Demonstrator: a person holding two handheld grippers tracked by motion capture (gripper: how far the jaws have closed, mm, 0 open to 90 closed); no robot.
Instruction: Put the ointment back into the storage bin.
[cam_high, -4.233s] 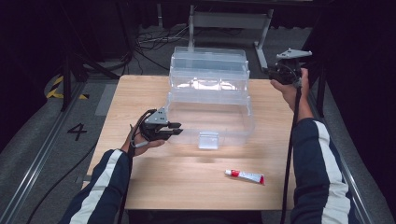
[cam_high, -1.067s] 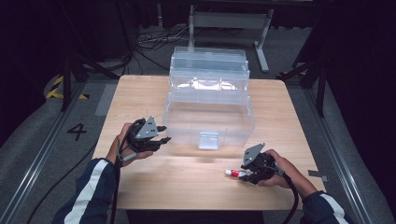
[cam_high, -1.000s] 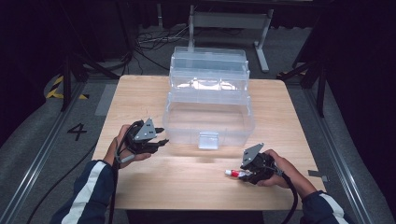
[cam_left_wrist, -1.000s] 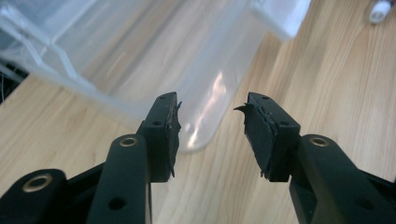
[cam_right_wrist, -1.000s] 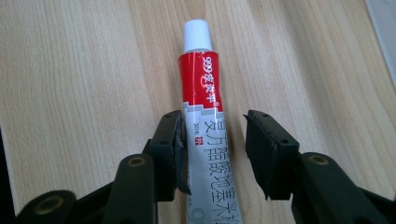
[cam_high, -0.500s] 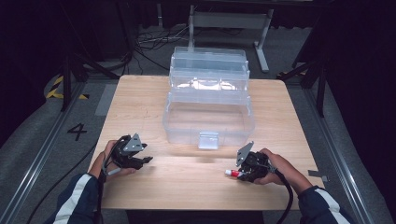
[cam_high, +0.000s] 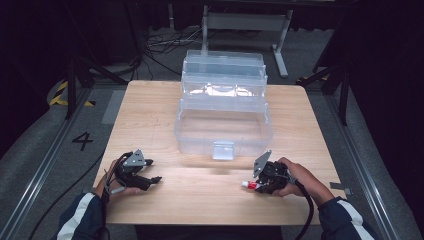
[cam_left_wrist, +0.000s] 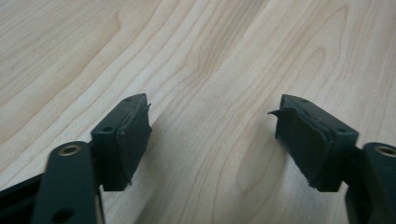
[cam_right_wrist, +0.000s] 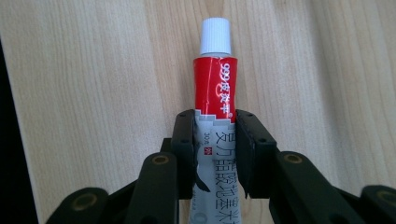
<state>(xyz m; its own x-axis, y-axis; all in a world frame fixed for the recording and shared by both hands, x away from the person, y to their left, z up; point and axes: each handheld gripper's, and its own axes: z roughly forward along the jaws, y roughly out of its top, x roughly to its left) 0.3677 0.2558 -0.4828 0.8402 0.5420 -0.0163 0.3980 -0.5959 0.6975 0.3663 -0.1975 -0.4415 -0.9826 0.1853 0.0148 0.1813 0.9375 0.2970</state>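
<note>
Black right gripper (cam_right_wrist: 215, 140) fingers (cam_right_wrist: 249, 140) clamp the ointment tube (cam_right_wrist: 215, 88).

The tube (cam_right_wrist: 215, 116) carries white "999" with Chinese characters on its red band, and "30g" with larger Chinese characters on its silver body; a "4" (cam_high: 82, 141) marks the floor at nine o'clock of the table (cam_high: 150, 115)

From above, my right tool (cam_high: 259, 184) and hand cover most of the tube (cam_high: 248, 185); just its white cap and a bit of red poke out. In my right tool's own view the tube's tail runs off the bottom edge behind the jaws. Its small grey print is too blurred to read.
</note>
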